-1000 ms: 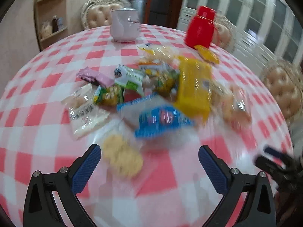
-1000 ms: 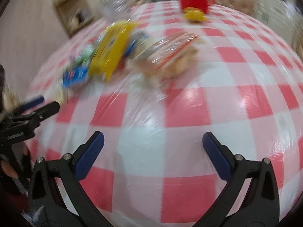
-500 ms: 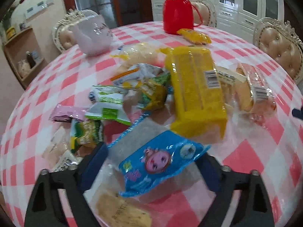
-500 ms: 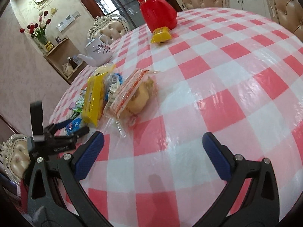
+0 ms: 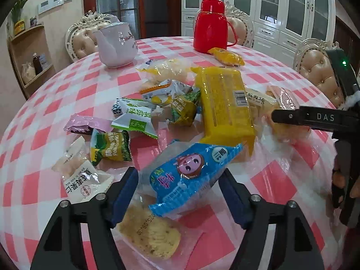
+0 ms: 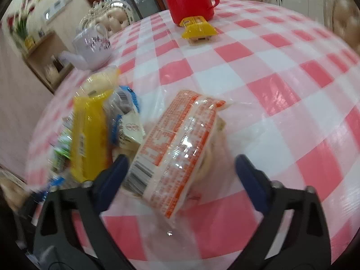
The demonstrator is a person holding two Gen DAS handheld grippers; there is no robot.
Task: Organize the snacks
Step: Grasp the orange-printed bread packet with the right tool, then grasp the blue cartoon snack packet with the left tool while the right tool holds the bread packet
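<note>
A heap of snack packets lies on the red-and-white checked table. My left gripper is open, its blue pads on either side of a blue cartoon-face packet that rests on a clear bag of a round biscuit. A long yellow pack lies behind it. My right gripper is open around a clear bread bag with orange print; it also shows at the right of the left wrist view. The yellow pack lies to the left of the bread bag.
A white teapot and a red thermos stand at the back of the table, with a small yellow packet by the thermos. Green, white and pink small packets lie left of the heap. Padded chairs ring the table.
Both grippers have moved forward into the heap. The left one now straddles the blue packet, and the right one has closed in from bare table to straddle the bread bag.
</note>
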